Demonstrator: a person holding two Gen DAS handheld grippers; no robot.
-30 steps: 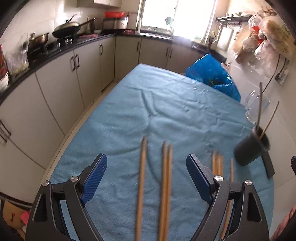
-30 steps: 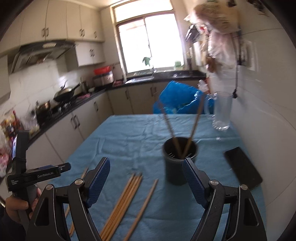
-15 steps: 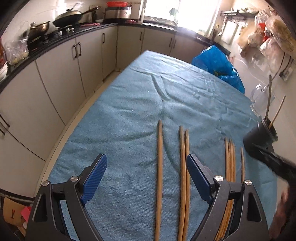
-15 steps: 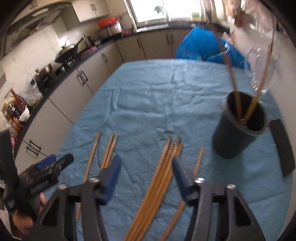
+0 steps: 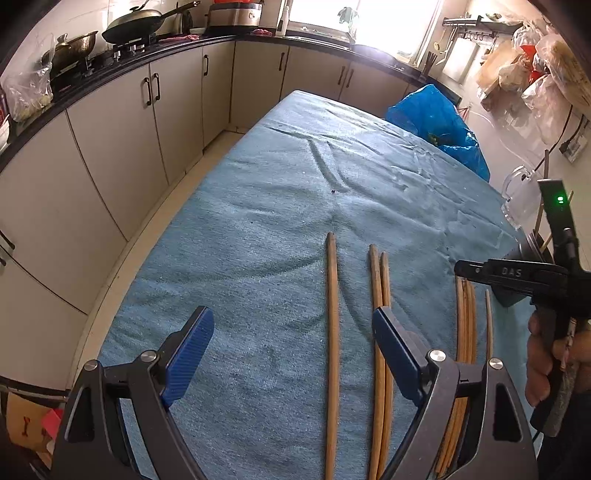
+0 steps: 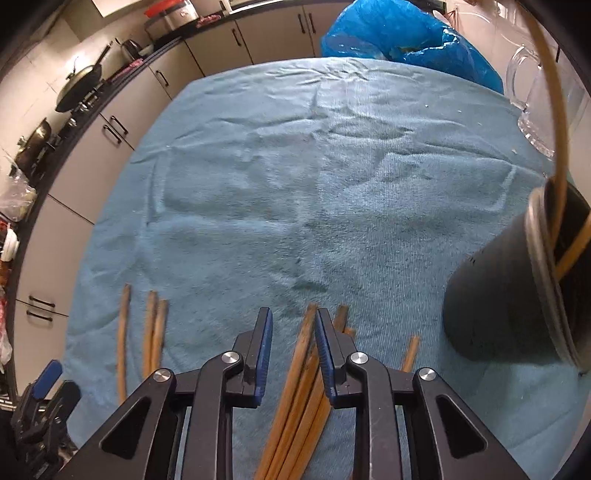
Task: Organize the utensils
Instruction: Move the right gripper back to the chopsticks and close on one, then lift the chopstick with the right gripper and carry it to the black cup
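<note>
Below, the right tool, closing but not pinching, straddles 1 chopstick pointing away.

Bright daylight from a blown-out window, soft shadows, strong fisheye bending and dark corners, sharp focus

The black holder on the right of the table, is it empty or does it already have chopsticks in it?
Not empty. The black holder has at least two chopsticks standing in it, leaning out past its rim.
</note>
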